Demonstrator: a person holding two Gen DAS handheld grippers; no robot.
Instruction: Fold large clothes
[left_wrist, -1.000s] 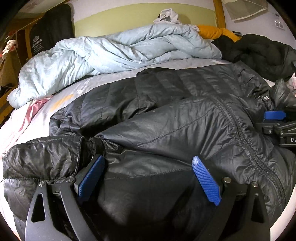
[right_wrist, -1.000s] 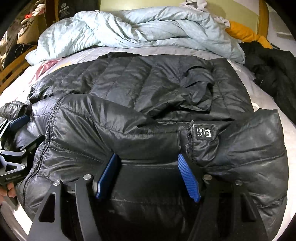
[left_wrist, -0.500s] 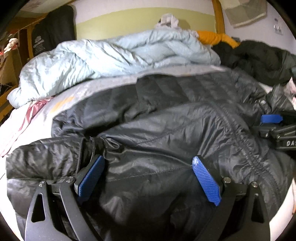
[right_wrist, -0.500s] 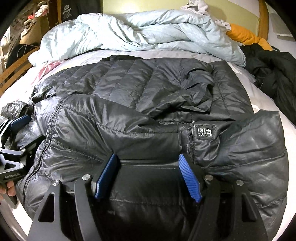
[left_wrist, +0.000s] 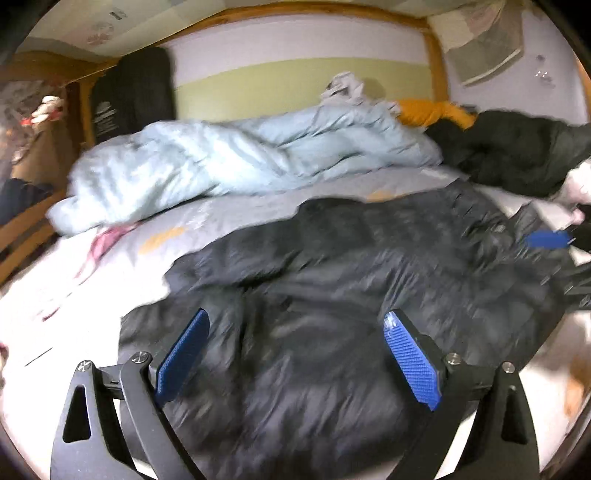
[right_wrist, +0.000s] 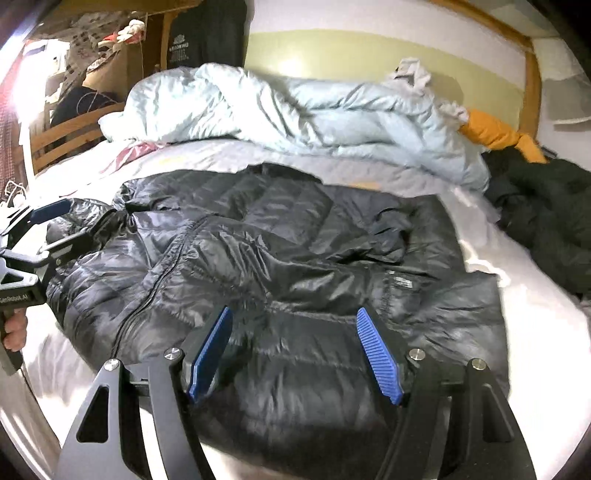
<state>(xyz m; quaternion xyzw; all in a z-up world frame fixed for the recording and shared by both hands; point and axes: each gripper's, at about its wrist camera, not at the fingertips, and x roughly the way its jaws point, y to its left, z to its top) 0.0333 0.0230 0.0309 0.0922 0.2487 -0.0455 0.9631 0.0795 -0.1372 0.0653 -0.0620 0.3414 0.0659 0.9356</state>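
Note:
A black puffer jacket (left_wrist: 332, 288) lies on the bed, one front panel folded over along the zip (right_wrist: 159, 280). My left gripper (left_wrist: 295, 317) hovers open above the jacket's near edge, nothing between its blue pads. The right gripper (right_wrist: 295, 314) hangs over the jacket near the chest label (right_wrist: 400, 282); its jaws are opening and hold nothing. The right gripper's blue pad (left_wrist: 546, 240) shows at the far right of the left wrist view. In the right wrist view the left gripper (right_wrist: 61, 225) sits at the left edge, held by a hand (right_wrist: 14, 328).
A crumpled light blue duvet (right_wrist: 295, 107) fills the back of the bed. An orange garment (left_wrist: 432, 112) and a dark coat (right_wrist: 546, 221) lie at the back right. A wooden bed rail (right_wrist: 62, 136) runs along the left. Pale sheet (left_wrist: 92, 295) shows around the jacket.
Both grippers have lifted up and back off the jacket, so more of the bed and wall shows. The jacket stays lying folded on the sheet.

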